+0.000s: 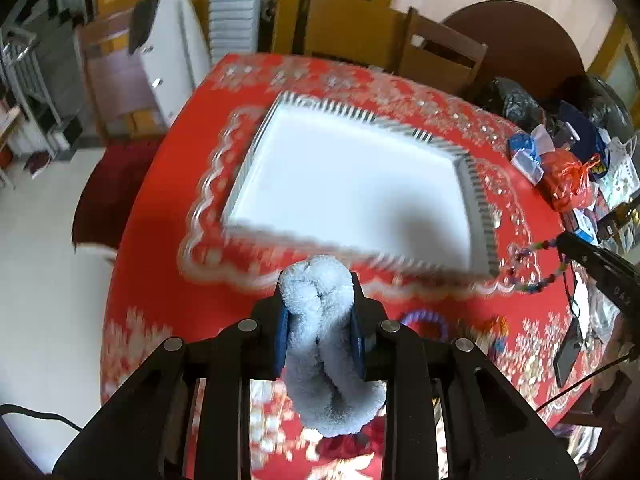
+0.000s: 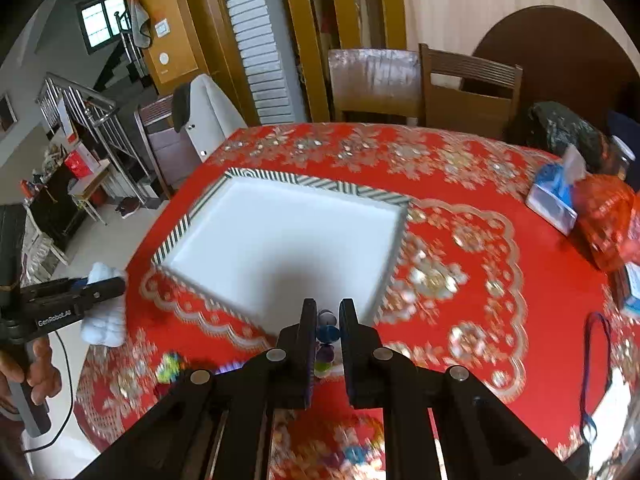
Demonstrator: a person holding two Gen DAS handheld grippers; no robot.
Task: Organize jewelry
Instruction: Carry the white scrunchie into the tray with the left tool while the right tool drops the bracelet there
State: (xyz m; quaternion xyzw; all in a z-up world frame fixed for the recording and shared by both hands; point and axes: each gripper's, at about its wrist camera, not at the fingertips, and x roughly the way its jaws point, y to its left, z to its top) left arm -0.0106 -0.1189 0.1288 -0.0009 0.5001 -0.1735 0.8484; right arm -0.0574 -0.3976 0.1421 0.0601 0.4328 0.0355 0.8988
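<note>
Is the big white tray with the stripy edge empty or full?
Empty. The white tray with striped rim shows only its bare white floor in both views; nothing lies inside it.

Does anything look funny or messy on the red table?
A bit. The white tray holds nothing, while small colourful jewelry pieces lie loose on the red tablecloth. Oddly for jewelry, the left gripper is clamped on a fluffy white scrunchie. The right gripper pinches a bead string.

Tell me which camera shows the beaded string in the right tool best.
The left wrist view. There the beaded string hangs in a loop from the right tool, clear of the tablecloth. The right wrist view shows only a few beads pinched between its own fingers, the rest hidden.
</note>
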